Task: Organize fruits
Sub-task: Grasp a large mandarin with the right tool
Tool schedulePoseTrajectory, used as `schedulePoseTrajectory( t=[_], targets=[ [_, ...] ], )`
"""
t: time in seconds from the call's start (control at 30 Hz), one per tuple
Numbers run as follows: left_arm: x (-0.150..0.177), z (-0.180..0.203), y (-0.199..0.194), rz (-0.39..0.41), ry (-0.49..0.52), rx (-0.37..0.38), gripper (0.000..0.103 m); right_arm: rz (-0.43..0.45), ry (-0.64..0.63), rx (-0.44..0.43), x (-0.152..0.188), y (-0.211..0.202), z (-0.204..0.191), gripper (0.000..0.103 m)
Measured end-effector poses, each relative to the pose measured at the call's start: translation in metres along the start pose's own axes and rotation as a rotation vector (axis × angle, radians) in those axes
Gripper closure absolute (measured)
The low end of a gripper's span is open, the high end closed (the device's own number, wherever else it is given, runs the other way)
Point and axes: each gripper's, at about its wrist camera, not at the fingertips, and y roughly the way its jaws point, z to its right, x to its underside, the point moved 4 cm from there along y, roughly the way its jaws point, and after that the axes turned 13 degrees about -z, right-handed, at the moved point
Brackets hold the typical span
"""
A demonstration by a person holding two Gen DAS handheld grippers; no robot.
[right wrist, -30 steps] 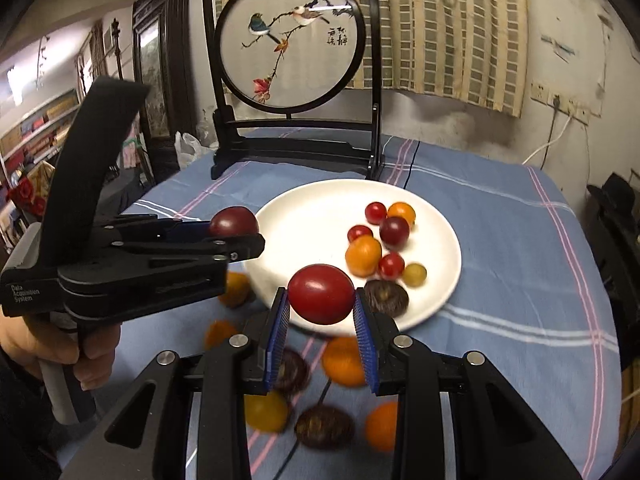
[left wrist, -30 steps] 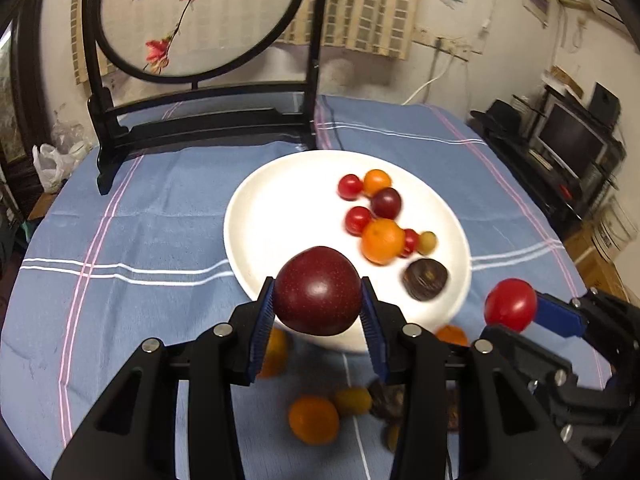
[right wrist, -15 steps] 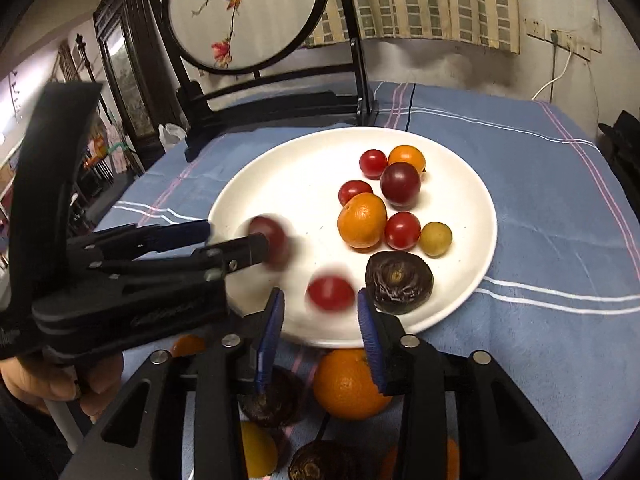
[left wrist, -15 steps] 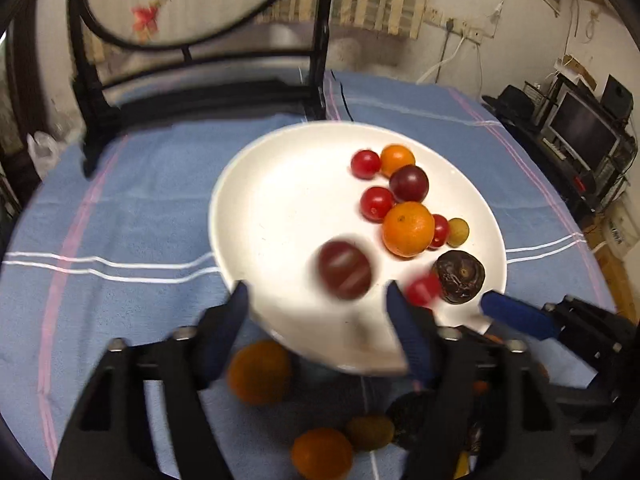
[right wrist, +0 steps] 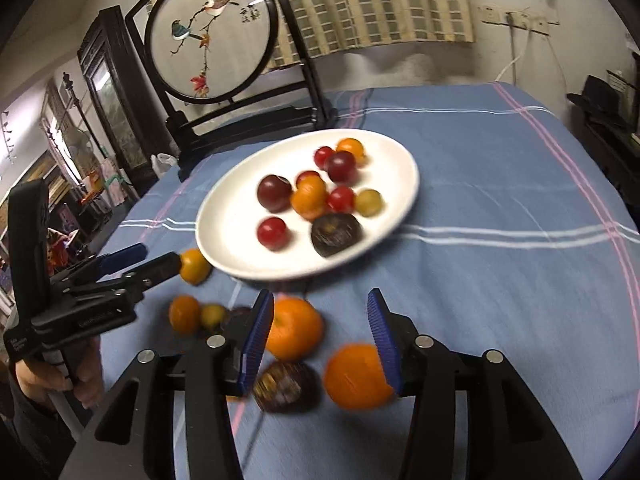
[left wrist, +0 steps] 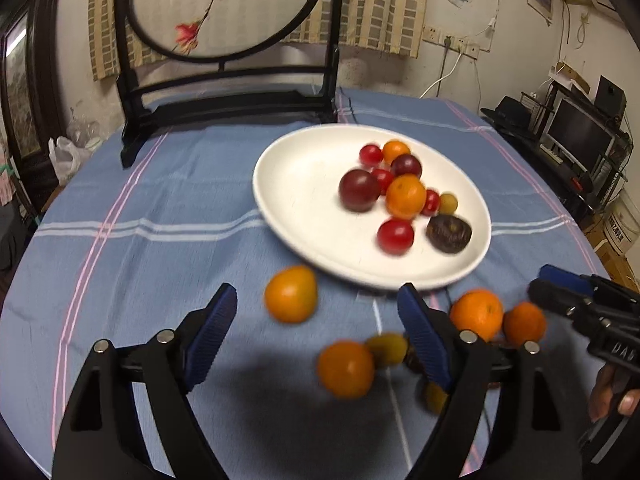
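A white plate (left wrist: 296,176) (right wrist: 224,216) holds several fruits, among them a dark red plum (left wrist: 359,190) (right wrist: 274,193), a red tomato (left wrist: 395,236) (right wrist: 273,233), an orange (left wrist: 405,196) and a dark wrinkled fruit (left wrist: 449,234) (right wrist: 336,234). My left gripper (left wrist: 316,320) is open and empty above loose oranges (left wrist: 291,294) (left wrist: 346,369) on the cloth before the plate. My right gripper (right wrist: 320,328) is open and empty over an orange (right wrist: 294,328), another orange (right wrist: 356,376) and a dark fruit (right wrist: 286,386).
A blue striped tablecloth (left wrist: 160,208) covers the round table. A black-framed round embroidered screen (left wrist: 224,8) (right wrist: 210,36) stands behind the plate. The right gripper shows at the right of the left wrist view (left wrist: 560,284); the left one at the left of the right wrist view (right wrist: 136,260).
Both grippers opened and let go: the plum and the red tomato dropped onto the plate and rolled to rest. Both grippers pulled back toward the loose fruit.
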Motion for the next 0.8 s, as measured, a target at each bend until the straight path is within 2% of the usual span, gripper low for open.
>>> schedulePoseTrajectory(
  t=[0.37,0.53,0.7,0.8],
  targets=[
    [0.041,-0.034,0.007,-0.058,-0.101,0.017,0.022,-0.042,0.041,0.023,0.037,0.0,0.02,0.052],
    [0.045,-0.032,0.006,-0.054,-0.098,0.038,0.022,-0.116,-0.011,0.122,0.05,0.012,0.011,0.052],
    [0.044,-0.029,0.004,-0.047,-0.083,0.057,0.022,-0.155,-0.049,0.194,0.044,0.025,0.004,0.052],
    [0.044,-0.029,0.003,-0.041,-0.084,0.057,0.022,-0.166,-0.042,0.199,0.035,0.032,0.004,0.052]
  ],
)
